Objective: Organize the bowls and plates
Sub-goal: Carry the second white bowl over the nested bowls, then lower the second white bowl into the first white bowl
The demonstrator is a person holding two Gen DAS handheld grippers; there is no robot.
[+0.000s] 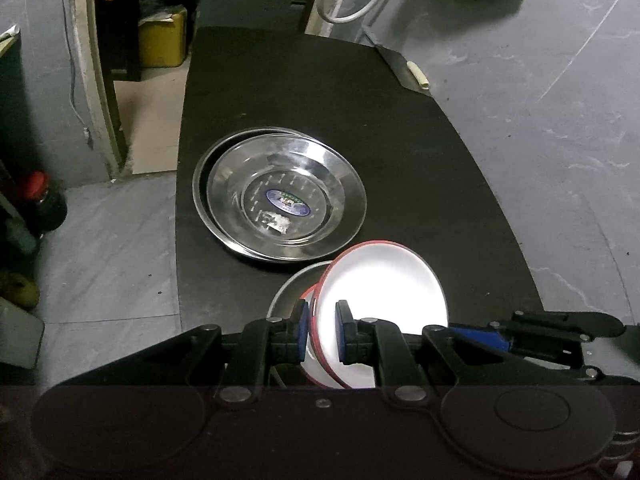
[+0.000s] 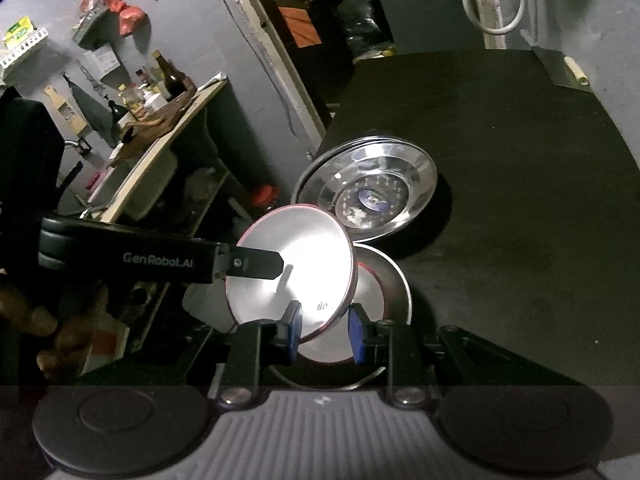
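Note:
My left gripper (image 1: 323,330) is shut on the rim of a white bowl with a red edge (image 1: 388,284) and holds it tilted over a grey-rimmed bowl (image 1: 284,292) near the table's front. In the right wrist view the same tilted bowl (image 2: 296,280) is held by the left gripper (image 2: 280,264) over that stack. My right gripper (image 2: 325,330) is open, its blue pads either side of the tilted bowl's lower rim. Two stacked steel plates (image 1: 280,196) lie on the black table (image 1: 400,140) just beyond; they also show in the right wrist view (image 2: 372,192).
A grey floor surrounds the table. A metal dustpan (image 1: 404,68) lies at the table's far right corner. A yellow box (image 1: 162,42) and dark shelf stand at the far left. A counter with bottles (image 2: 160,92) stands to the left of the table.

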